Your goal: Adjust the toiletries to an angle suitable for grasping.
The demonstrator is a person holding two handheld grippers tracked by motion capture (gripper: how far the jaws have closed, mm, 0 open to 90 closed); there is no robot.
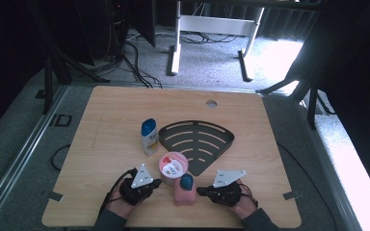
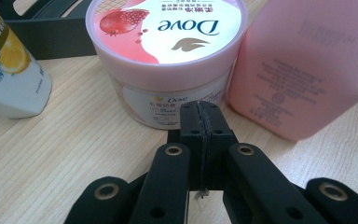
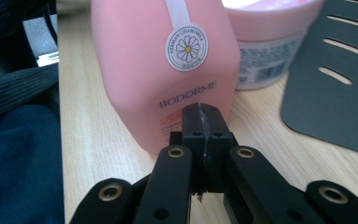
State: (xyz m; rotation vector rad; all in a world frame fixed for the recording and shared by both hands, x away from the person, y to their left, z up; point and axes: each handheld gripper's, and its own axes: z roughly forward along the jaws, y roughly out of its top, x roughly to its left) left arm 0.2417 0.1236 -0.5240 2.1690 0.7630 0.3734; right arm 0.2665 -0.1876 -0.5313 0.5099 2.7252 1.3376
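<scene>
A pink Bodorme bottle (image 1: 185, 192) with a dark blue cap stands near the table's front edge. Behind it sits a round pink Dove jar (image 1: 172, 166). A white bottle (image 1: 149, 137) with a blue cap stands further back left. My left gripper (image 1: 157, 183) rests shut and empty left of the jar (image 2: 165, 56); its tip (image 2: 200, 109) points at the jar's side, with the pink bottle (image 2: 303, 70) to the right. My right gripper (image 1: 200, 191) is shut and empty just right of the pink bottle (image 3: 168, 70); its tip (image 3: 203, 114) is close to the label.
A black fan-shaped slotted tray (image 1: 197, 139) lies behind the jar, its edge (image 3: 340, 93) right of my right gripper. The wooden table (image 1: 101, 144) has a small round hole (image 1: 211, 103) at the back. A person's dark sleeve (image 3: 18, 140) lies left in the right gripper view.
</scene>
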